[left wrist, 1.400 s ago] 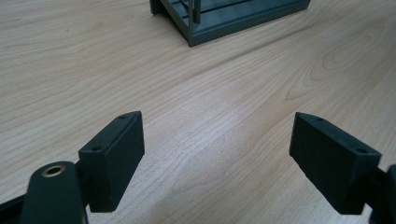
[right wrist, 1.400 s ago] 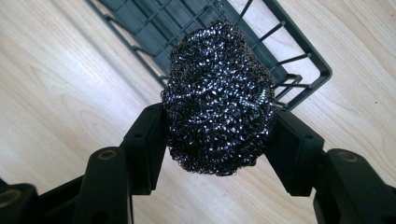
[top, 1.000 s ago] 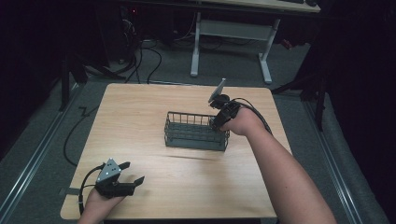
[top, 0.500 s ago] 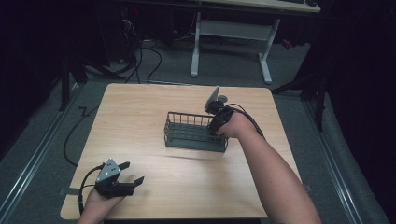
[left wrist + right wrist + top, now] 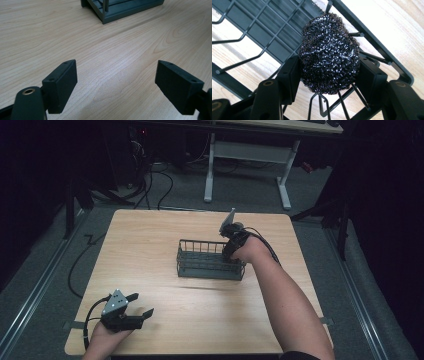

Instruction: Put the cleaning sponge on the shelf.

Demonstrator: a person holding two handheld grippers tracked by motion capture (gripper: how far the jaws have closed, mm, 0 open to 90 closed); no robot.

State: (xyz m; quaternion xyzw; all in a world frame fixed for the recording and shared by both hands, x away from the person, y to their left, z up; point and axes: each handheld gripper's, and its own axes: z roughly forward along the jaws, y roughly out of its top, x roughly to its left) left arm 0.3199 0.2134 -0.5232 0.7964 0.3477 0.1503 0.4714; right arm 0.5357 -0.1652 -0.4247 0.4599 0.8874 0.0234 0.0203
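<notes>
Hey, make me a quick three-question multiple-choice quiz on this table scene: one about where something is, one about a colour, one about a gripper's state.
1. Where is the dark steel-wool scouring ball?
A. Between the right gripper's jaws, over the dark grey wire basket
B. On the bare wooden table by the left gripper
C. On the floor

2. What colour is the basket?
A. White
B. Dark grey
C. Red

3. How do the left gripper's jaws stand?
A. Shut on the ball
B. Shut on the basket rim
C. Open, with nothing between them

Answers: 1 A, the right gripper view shows the ball between both pads above the basket's wire grid. 2 B, its frame and wires look dark grey in the high view. 3 C, the left gripper view shows wood grain between the spread jaws.
</notes>
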